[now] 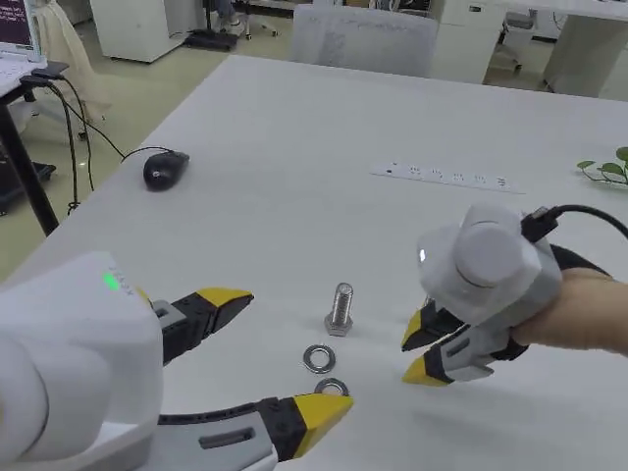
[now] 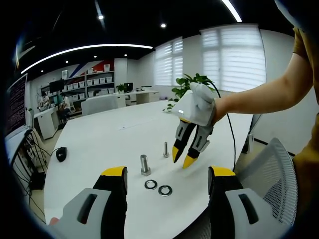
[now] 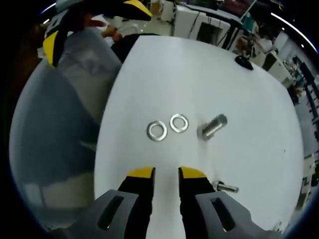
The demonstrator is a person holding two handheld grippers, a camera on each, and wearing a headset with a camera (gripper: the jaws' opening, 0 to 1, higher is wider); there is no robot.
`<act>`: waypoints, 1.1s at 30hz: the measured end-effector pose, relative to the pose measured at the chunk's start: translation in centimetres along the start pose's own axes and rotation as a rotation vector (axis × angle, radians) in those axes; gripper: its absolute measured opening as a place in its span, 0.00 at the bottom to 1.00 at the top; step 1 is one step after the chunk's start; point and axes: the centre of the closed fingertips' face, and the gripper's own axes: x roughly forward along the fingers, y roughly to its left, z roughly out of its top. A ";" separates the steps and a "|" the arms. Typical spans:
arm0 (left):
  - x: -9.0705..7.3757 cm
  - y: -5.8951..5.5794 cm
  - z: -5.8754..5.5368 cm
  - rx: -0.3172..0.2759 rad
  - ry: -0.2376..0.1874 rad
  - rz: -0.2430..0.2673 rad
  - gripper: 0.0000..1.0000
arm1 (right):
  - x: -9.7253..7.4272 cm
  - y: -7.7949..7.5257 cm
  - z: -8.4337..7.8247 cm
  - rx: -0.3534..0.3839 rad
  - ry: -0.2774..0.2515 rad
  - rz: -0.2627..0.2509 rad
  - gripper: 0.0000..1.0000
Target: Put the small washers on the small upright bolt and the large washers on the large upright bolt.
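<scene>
White table [image 1: 294,147]: large bolt [image 1: 340,309], small bolt [image 2: 166,149], two washers [image 1: 319,358], mouse [image 1: 165,169], power strip [image 1: 444,177]

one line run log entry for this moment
left gripper: open, empty | right gripper: slightly open, empty, near small bolt | two washers: flat on table by large bolt

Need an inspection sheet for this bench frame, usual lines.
Surface: white table, bare patch mid-bench.
Job's things: large bolt upright; first washer and second washer flat beside it, neither on a bolt; small bolt upright.
Clutter: mouse, power strip.
Grippers: left gripper wide open; right gripper jaws narrowly apart, empty.
Cables: mouse cable; black cable on the right gripper.
Surroundings: chair, plant.
</scene>
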 end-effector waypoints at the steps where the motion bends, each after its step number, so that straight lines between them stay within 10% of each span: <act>1: -0.1 0.0 0.0 -0.001 -0.001 0.000 0.65 | 0.3 0.3 0.3 -0.009 -0.001 0.011 0.19; 33: -0.2 1.2 -0.2 -0.032 -0.014 0.036 0.65 | 5.6 1.2 3.4 -0.018 -0.013 0.087 0.31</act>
